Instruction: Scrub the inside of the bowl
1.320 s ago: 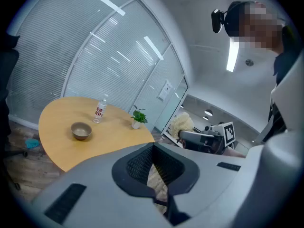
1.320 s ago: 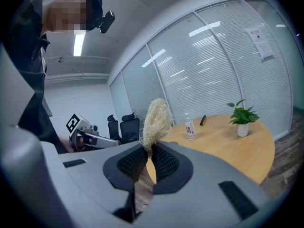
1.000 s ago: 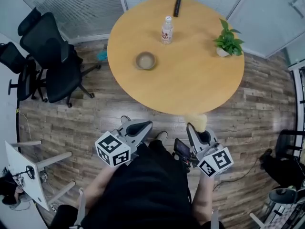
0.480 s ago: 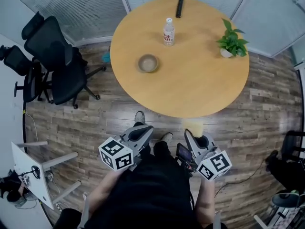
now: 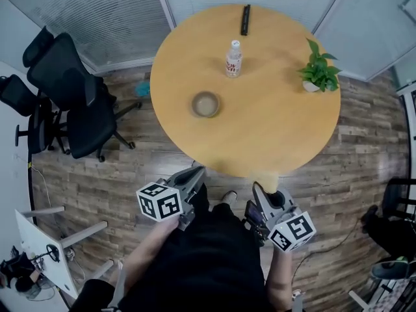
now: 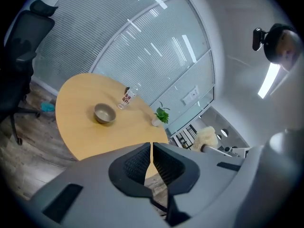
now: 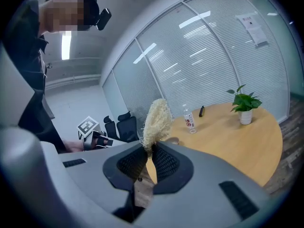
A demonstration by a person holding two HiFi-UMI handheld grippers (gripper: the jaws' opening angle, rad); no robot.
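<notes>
Head view: the bowl (image 5: 206,104) stands upright on the round table (image 5: 279,135), left of centre. A bottle (image 5: 233,58) is beyond it, a plant (image 5: 320,73) is near the right rim and a remote (image 5: 245,19) lies at the far edge. Chairs (image 5: 71,90) stand to the table's left. The left gripper (image 5: 197,170) and right gripper (image 5: 259,187) are held at the near table edge, well apart from the bowl. Left gripper view: the jaws are pressed together with nothing between them, and the bowl lies ahead, to the left. Right gripper view: the jaws are clamped on the base of a pale fibrous scrubber (image 7: 156,120), which rises above them. The bowl is mostly hidden behind it.
</notes>
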